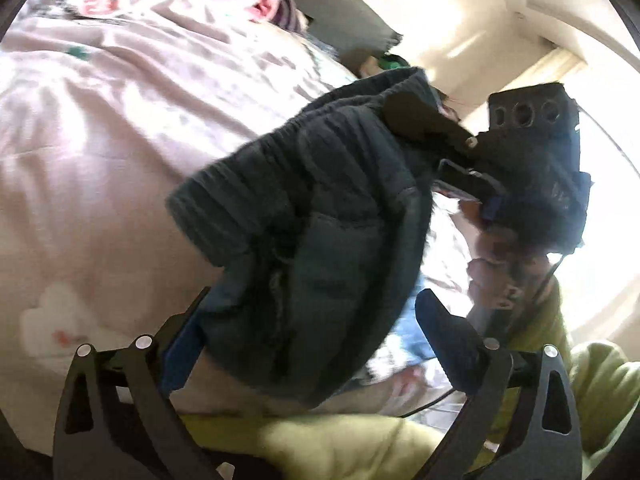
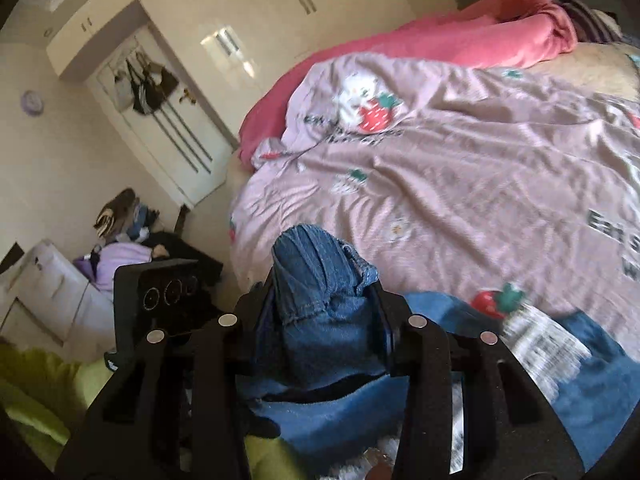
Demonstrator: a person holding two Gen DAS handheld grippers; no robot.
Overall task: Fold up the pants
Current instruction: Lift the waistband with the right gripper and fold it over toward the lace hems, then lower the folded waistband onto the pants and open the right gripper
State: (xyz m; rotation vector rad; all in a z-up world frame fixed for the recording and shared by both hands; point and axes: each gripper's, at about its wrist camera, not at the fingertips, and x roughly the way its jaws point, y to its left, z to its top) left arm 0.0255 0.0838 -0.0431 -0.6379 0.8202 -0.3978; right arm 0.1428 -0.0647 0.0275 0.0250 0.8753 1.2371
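The right gripper (image 2: 324, 312) is clamped on a bunched fold of the jeans (image 2: 320, 280), lifted over the near edge of the bed (image 2: 480, 184). The left gripper (image 1: 316, 336) gapes wide; denim hangs between its fingers, ungripped. The cloth looks heavy, soft and floppy, so hems or waistband are best taken.

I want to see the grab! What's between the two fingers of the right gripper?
A bunched fold of the blue jeans sits pinched in the right gripper, seen in the right wrist view.

Partial "Eat" on bedspread (image 2: 500, 184)
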